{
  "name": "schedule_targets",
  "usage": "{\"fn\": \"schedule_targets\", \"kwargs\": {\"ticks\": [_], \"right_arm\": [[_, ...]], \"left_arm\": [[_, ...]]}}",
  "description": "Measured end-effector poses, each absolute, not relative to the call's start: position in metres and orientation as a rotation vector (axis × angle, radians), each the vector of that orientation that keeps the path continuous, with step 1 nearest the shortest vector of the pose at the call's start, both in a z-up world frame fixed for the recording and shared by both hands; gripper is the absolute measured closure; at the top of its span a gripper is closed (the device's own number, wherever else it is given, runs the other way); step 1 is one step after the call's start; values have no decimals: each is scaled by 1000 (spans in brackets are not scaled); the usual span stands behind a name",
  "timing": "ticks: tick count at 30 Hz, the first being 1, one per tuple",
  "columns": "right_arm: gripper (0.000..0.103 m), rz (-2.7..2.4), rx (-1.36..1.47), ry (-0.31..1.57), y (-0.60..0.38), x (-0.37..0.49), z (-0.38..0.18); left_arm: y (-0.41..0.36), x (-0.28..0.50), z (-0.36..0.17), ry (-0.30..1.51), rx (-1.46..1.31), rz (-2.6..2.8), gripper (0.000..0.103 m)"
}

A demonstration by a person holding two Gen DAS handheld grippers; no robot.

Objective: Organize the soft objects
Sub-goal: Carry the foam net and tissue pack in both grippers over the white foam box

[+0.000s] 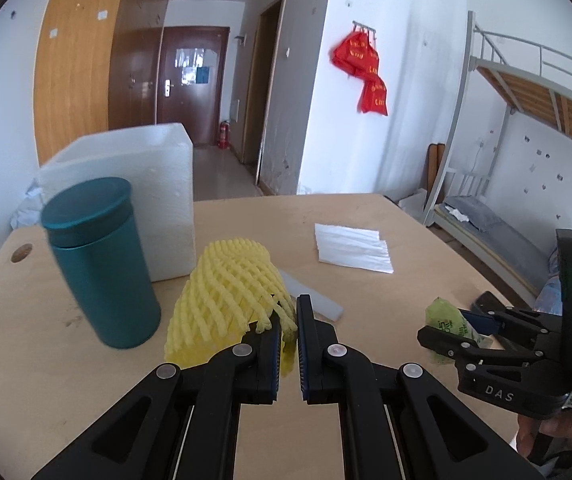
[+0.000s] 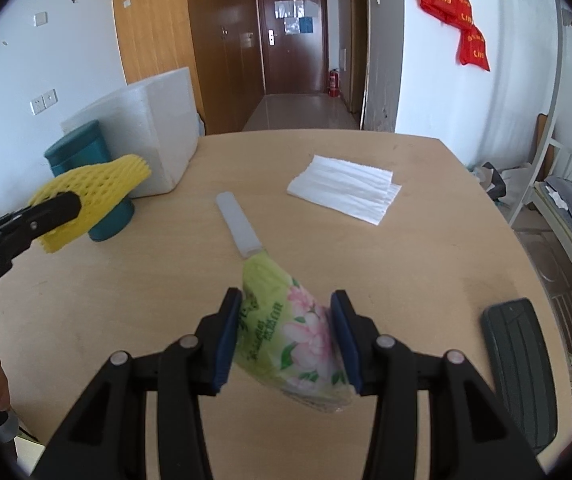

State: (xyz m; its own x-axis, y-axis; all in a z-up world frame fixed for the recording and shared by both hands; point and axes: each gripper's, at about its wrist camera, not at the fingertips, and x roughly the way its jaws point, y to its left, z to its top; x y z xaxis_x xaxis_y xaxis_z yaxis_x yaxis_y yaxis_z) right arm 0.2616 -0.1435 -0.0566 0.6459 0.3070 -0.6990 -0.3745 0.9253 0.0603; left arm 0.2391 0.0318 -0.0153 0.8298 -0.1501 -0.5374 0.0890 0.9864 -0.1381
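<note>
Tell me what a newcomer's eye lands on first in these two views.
First, the yellow foam net, pinched at its edge by the left gripper and held up beside the teal canister. Next, the green floral tissue pack, clamped in the right gripper above the wooden table. Behind them, red bags hang on the white wall.

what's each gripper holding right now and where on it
The left gripper pinches the yellow foam net by its frayed edge. The right gripper clamps the green tissue pack across its two flat sides.
</note>
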Motion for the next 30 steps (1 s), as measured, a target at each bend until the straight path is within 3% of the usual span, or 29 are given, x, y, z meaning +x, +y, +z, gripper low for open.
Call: {"fn": "schedule_targets", "kwargs": {"ticks": [30], "right_arm": [[53,481,-103,600,-134,138,-13]], "left_arm": [[23,77,23,425,-75,-37,95]]}}
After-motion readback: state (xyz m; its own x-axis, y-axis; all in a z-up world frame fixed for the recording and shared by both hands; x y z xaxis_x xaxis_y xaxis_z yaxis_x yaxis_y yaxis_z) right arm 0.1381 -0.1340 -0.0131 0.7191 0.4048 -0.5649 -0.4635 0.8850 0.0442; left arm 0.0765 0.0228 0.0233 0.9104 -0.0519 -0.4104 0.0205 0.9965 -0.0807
